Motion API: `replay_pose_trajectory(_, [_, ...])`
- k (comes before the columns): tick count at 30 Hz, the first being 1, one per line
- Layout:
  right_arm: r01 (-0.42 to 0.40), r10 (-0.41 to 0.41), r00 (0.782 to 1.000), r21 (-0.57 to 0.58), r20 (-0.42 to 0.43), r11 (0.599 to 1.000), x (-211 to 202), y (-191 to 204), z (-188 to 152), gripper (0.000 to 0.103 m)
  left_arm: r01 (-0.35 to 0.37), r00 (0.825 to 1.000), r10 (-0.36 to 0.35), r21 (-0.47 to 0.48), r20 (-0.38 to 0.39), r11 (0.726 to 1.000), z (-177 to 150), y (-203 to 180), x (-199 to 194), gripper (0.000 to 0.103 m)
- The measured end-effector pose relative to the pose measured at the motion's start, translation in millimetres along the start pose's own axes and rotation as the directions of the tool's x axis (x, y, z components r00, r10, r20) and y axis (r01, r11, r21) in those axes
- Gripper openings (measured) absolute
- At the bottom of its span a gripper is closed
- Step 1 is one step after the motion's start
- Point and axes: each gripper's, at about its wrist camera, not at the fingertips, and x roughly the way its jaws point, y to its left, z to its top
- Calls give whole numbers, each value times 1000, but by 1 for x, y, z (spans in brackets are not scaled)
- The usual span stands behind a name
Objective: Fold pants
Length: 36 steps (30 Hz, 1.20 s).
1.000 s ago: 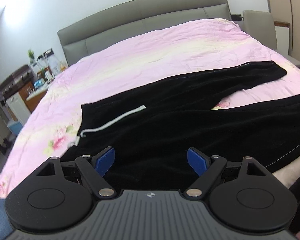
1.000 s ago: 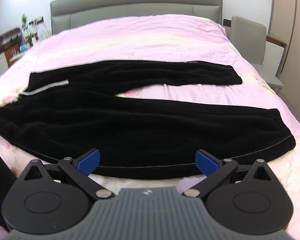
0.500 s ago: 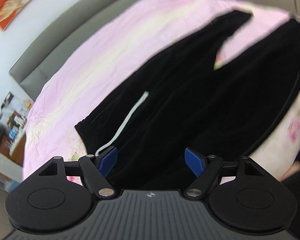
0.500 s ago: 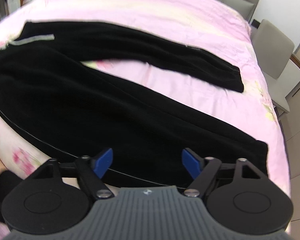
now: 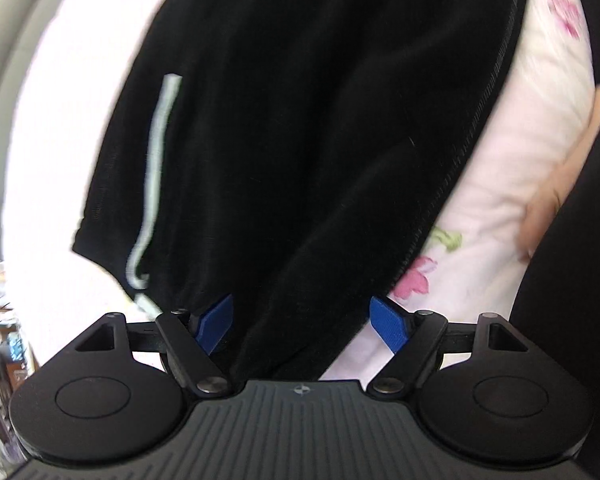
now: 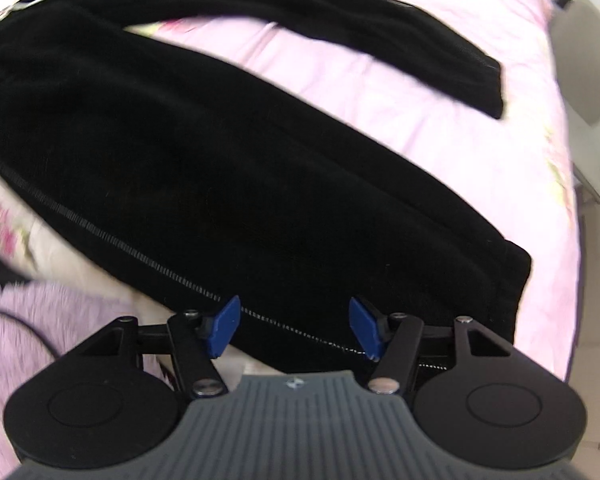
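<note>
The pink bed cover [image 6: 380, 92] filled the top and right of the right wrist view, and it gave a big soft place to lay clothes out flat. On it lay the black pants [image 6: 220, 168], spread long across the middle of that view, most likely so the two legs could be laid one over the other. One leg ran to a cuff at the right, and the other leg stretched along the top of the frame. The pants looked dark, soft and fuzzy, with a thin stitched seam along the lower edge.

In the left wrist view the waist end of the pants filled the middle, and a white drawstring [image 5: 156, 184] hung down at the left.

The left gripper [image 5: 302, 322] was wide open, low over the waist edge. The right gripper [image 6: 294, 326] was wide open too, with the seam edge between its blue pads [image 6: 224, 326]. Both seemed ready to pinch the near edge.
</note>
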Motion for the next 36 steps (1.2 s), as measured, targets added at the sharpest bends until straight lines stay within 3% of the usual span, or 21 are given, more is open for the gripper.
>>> replay_pose_trajectory(5, [-19, 13, 999, -116, -47, 993, 7, -7, -14, 60, 34, 997, -28, 89, -67, 995, 4, -12, 31, 90])
replay_pose_trajectory(11, [-28, 13, 998, -228, -67, 973, 18, -12, -25, 69, 33, 995, -25, 92, -94, 995, 6, -14, 55, 102])
replay_pose_trajectory(14, [-20, -6, 997, -318, -82, 948, 27, -8, -30, 72, 21, 995, -15, 64, -96, 998, 2, -12, 57, 103])
replay_pose_trajectory(17, [-2, -41, 992, -352, -115, 936, 36, -9, -30, 81, 0, 996, 0, -4, -93, 1000, -4, -9, 57, 103])
replay_pose_trajectory(19, [9, -50, 993, -349, -109, 937, 40, -8, -32, 78, -19, 996, 13, -65, -91, 998, -9, -7, 56, 103])
replay_pose_trajectory(21, [30, -62, 995, -349, -82, 937, 36, -4, -33, 68, -35, 997, 25, -138, -75, 990, -15, -3, 52, 81])
replay_pose_trajectory(23, [50, -71, 996, -337, -51, 940, 28, 0, -37, 44, -58, 997, 45, -234, -59, 971, -20, 4, 46, 61])
replay_pose_trajectory(27, [88, -87, 996, -289, 14, 953, 13, 1, -44, 22, -113, 993, 111, -382, -26, 917, -29, 10, 29, 39])
replay_pose_trajectory(30, [126, -112, 991, -260, 67, 957, -2, 4, -49, 12, -155, 985, 171, -464, -8, 872, -32, 15, 15, 34])
replay_pose_trajectory(32, [164, -142, 984, -230, 110, 959, -14, 4, -52, 4, -165, 980, 197, -537, 2, 827, -38, 25, 1, 32])
replay_pose_trajectory(36, [248, -221, 954, -119, 203, 962, -42, -5, -42, 0, -166, 972, 232, -647, 19, 745, -35, 54, -22, 31])
